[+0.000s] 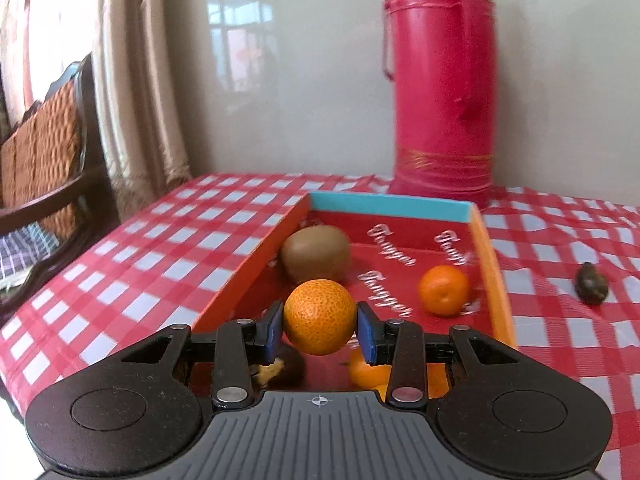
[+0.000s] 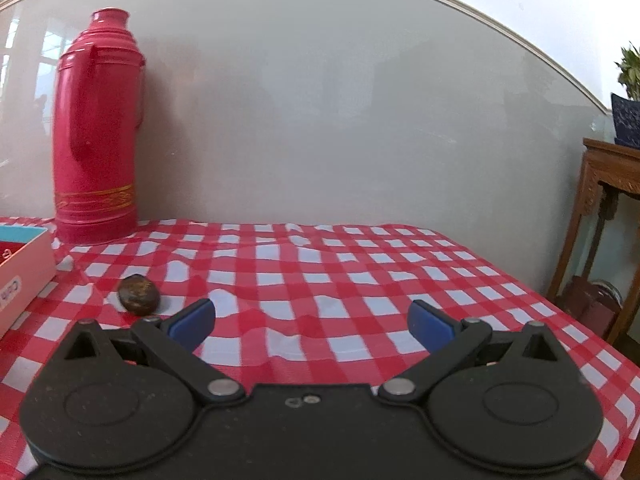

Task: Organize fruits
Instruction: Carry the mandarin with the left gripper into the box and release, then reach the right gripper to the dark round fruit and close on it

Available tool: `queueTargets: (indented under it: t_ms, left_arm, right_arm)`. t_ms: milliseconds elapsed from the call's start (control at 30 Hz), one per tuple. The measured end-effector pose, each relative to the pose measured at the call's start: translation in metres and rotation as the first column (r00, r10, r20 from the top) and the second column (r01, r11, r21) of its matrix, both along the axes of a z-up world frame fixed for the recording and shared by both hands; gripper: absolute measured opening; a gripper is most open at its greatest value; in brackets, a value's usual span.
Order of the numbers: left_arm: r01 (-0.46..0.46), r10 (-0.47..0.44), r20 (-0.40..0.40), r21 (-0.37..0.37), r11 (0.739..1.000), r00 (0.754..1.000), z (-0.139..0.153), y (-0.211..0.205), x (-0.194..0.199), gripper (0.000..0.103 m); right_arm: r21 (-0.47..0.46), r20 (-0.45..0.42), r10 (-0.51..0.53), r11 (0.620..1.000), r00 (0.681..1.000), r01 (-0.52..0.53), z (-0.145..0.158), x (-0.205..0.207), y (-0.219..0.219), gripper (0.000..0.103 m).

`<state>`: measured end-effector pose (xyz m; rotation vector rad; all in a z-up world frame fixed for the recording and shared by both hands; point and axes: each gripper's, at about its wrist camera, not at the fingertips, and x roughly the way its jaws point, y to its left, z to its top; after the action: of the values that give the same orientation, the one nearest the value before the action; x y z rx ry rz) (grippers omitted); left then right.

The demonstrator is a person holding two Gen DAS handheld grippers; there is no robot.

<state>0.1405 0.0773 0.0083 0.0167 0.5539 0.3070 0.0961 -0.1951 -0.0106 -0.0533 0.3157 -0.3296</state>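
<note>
Gripping a mandarin (image 1: pixel 319 317), the left gripper (image 1: pixel 320 330) is hovering over the near end of the box (image 1: pixel 496 264); its jaws are clamped on the fruit from both sides, blue pads (image 1: pixel 274 330) pressing on the peel.

Left wrist view, left to right:
- A chair (image 1: pixel 52 160) with a woven back is standing off the tabletop's left edge, a curtain (image 1: pixel 132 80) hanging behind it.
- The checked cloth (image 1: pixel 160 248) is covering the tabletop.
- The box is lying open on the cloth, orange walls, blue far wall, red printed floor.
- A kiwi (image 1: pixel 316 254) is sitting in the box near its left wall, just behind the held mandarin.
- A dark fruit (image 1: pixel 288 364) and a partly hidden orange fruit (image 1: pixel 366 372) are lying under the jaws at the box's near end.
- A small mandarin (image 1: pixel 444 290) is sitting by the right wall.
- A red flask (image 1: pixel 440 88) is standing upright behind the box, against the wall.
- A dark stone-like lump (image 1: pixel 591 289) is lying on the cloth right of the box, apart from it; can't tell what it is.

Right wrist view: the right gripper (image 2: pixel 312 322) is pointing across bare cloth, jaws wide apart, holding nothing. The lump is lying just beyond its left finger (image 2: pixel 192 320). A wooden stand (image 2: pixel 608 216) with a potted plant (image 2: pixel 628 96) is showing at far right.
</note>
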Motion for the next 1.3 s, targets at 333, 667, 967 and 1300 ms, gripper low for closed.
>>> queueTargets:
  t_ms: [333,667,967,1300]
  left_arm:
    - [-0.029,0.029,-0.001,-0.061,0.998,1.000,0.006,0.015,-0.004,0.060]
    - [-0.072,0.076,0.047,-0.072,0.995,0.996,0.020,0.035,-0.028,0.078]
    - [-0.175,0.179,0.071,-0.060,0.983,0.981,0.018,0.073,-0.064,0.088]
    - [-0.303,0.308,0.124,-0.056,0.951,0.943,0.004,0.109,-0.106,0.095]
  right_arm:
    - [-0.005,0.005,0.072,0.997,0.997,-0.072,0.000,0.008,0.020,0.097]
    - [0.025,0.004,0.133,0.991,0.991,-0.133,0.001,0.016,0.032,0.097]
    - [0.059,-0.048,0.247,0.968,0.968,-0.244,0.000,0.037,0.047,0.097]
    - [0.149,-0.134,0.337,0.937,0.932,-0.317,-0.003,0.074,0.057,0.073]
